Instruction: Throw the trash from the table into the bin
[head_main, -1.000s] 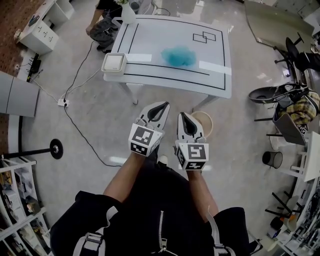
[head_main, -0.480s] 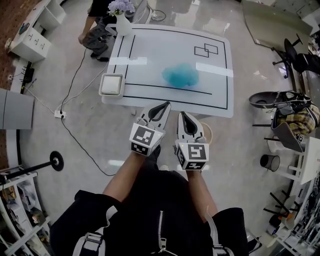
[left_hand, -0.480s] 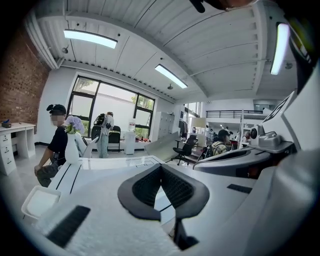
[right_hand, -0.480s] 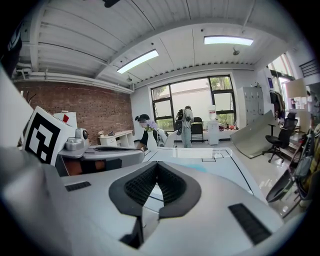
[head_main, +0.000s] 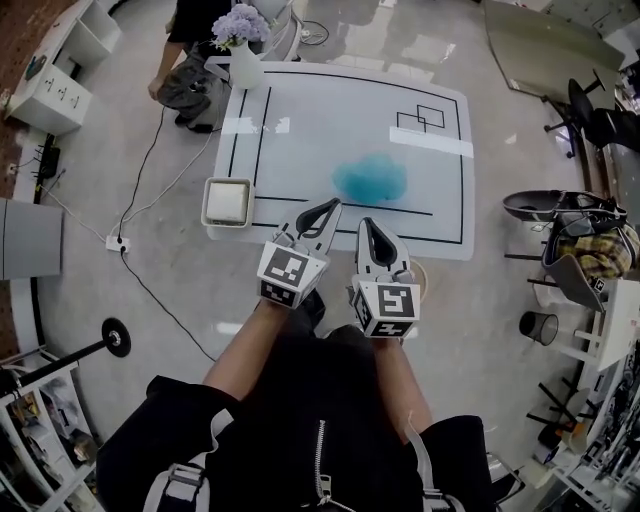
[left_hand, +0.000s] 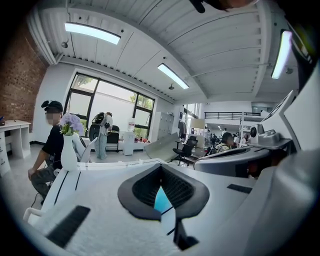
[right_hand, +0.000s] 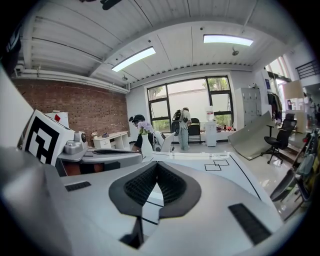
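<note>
Since nothing is picked up yet, the left gripper (head_main: 327, 209) and right gripper (head_main: 368, 226) keep their fingers together and empty. They point at the blue crumpled trash (head_main: 370, 180), mid-frame on the white surface (head_main: 300, 120).

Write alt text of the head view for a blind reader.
From above: a person holds the left gripper and right gripper, both shut and empty, at the near edge of a white table. A crumpled blue wad lies on it just beyond them, a white square box at its near-left corner, a flower vase at the far-left.
</note>
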